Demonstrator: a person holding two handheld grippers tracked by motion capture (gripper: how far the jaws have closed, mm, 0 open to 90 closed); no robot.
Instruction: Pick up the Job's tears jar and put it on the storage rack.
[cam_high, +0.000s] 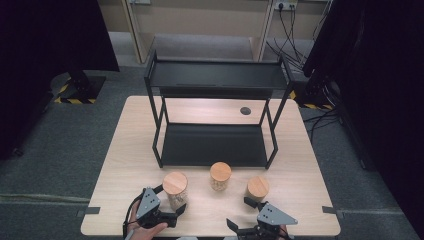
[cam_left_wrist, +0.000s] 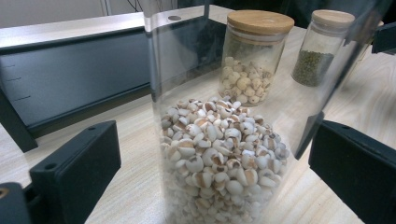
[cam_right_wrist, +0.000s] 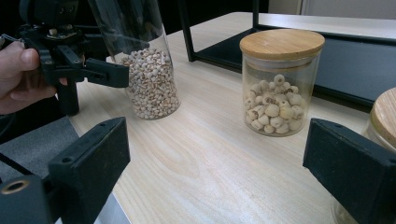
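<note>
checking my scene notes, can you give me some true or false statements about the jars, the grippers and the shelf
1. Three jars stand on the table. True.
2. The left gripper has its jaws around the tall jar. True.
3. The middle jar sits on the shelf. False: it stands on the table in front of it.
4. The right gripper is clamped on the right jar. False: its jaws are open, beside it.
5. All jars have metal lids. False: wooden.
</note>
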